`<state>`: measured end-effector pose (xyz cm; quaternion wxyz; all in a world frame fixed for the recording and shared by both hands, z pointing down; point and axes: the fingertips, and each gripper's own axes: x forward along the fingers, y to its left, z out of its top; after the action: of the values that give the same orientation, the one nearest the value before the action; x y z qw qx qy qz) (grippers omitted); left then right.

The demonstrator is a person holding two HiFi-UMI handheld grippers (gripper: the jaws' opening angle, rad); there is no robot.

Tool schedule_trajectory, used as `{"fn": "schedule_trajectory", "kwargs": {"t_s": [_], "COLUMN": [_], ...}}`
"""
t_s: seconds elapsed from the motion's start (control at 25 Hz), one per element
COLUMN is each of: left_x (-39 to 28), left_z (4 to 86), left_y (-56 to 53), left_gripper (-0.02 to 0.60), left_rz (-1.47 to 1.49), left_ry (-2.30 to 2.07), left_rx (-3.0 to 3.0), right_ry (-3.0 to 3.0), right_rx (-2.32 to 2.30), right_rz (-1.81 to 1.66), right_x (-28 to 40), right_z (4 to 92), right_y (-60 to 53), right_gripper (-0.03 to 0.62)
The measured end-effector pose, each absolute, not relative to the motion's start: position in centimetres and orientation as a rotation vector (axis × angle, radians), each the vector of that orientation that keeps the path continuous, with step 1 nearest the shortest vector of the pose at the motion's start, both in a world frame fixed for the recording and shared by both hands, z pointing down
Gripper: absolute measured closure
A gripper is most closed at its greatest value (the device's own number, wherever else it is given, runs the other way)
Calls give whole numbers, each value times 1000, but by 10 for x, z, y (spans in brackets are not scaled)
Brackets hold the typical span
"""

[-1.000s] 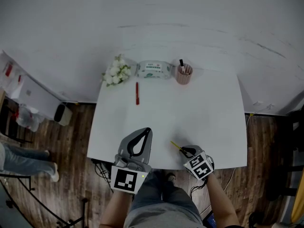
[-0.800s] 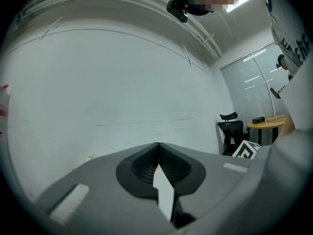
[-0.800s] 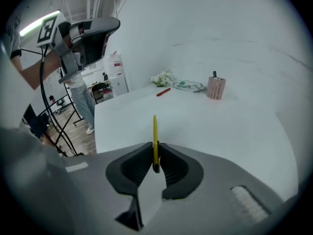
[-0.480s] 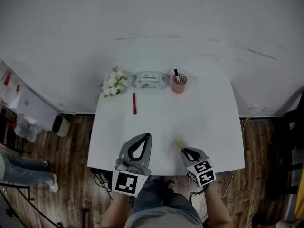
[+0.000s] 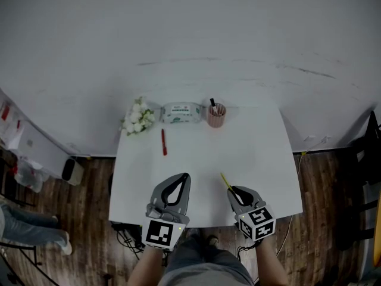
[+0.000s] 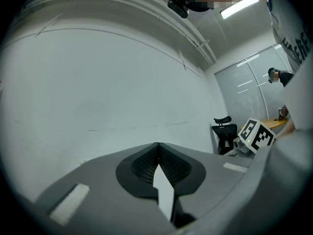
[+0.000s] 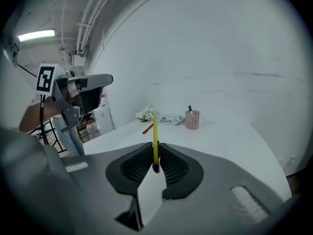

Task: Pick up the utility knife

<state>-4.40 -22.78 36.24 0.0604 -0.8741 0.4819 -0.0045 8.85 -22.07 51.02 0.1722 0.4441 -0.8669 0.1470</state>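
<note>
Now we have the knife (image 7: pixel 155 141) clamped in our right gripper (image 5: pixel 231 190). Its jaws press on the yellow body from both sides. In the right gripper view the knife shows edge-on, standing thin and upright between the pads and reaching out past the tips. In the head view the yellow end pokes forward and a little left out of the jaws, over the table (image 5: pixel 256 154) close to its near edge, right of the middle. We read the knife as off the table, since the right gripper view looks down on the white top from above, but how far off we cannot tell.

Our left gripper (image 5: pixel 186 176) hangs over the near edge, left of the middle, apart from the right one. Its jaws are closed together with nothing between them. Its own view looks level at the pale wall, with a black chair (image 6: pixel 224 133) and our right gripper off to one side.

Along the far edge of the table three things stand in a row: flowers (image 5: pixel 136 118) at the far left corner, wipes (image 5: pixel 180 112) just beside them, and a pink cup (image 5: pixel 215 115) near the middle with a dark pen (image 5: pixel 212 103) in it. A red pen (image 5: pixel 163 142) lies on the table, a little nearer to us than the flowers and wipes and apart from them. Wooden floor (image 5: pixel 83 183) shows on either side of the table.
</note>
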Motion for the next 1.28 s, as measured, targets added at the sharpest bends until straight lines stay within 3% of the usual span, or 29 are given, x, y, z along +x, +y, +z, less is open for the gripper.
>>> {"fn": "schedule_trajectory", "kwargs": {"t_s": [1.28], "left_x": [-28], "left_z": [342], "left_y": [-227], "left_gripper": [563], "left_rz": [40], "left_ry": [1355], "left_rx": [-2660], "right_ry": [-2639], "right_rx": [1602], "right_rz": [178], "right_x": [116], "right_z": [392], "right_y": [-213], "right_gripper": [540]}}
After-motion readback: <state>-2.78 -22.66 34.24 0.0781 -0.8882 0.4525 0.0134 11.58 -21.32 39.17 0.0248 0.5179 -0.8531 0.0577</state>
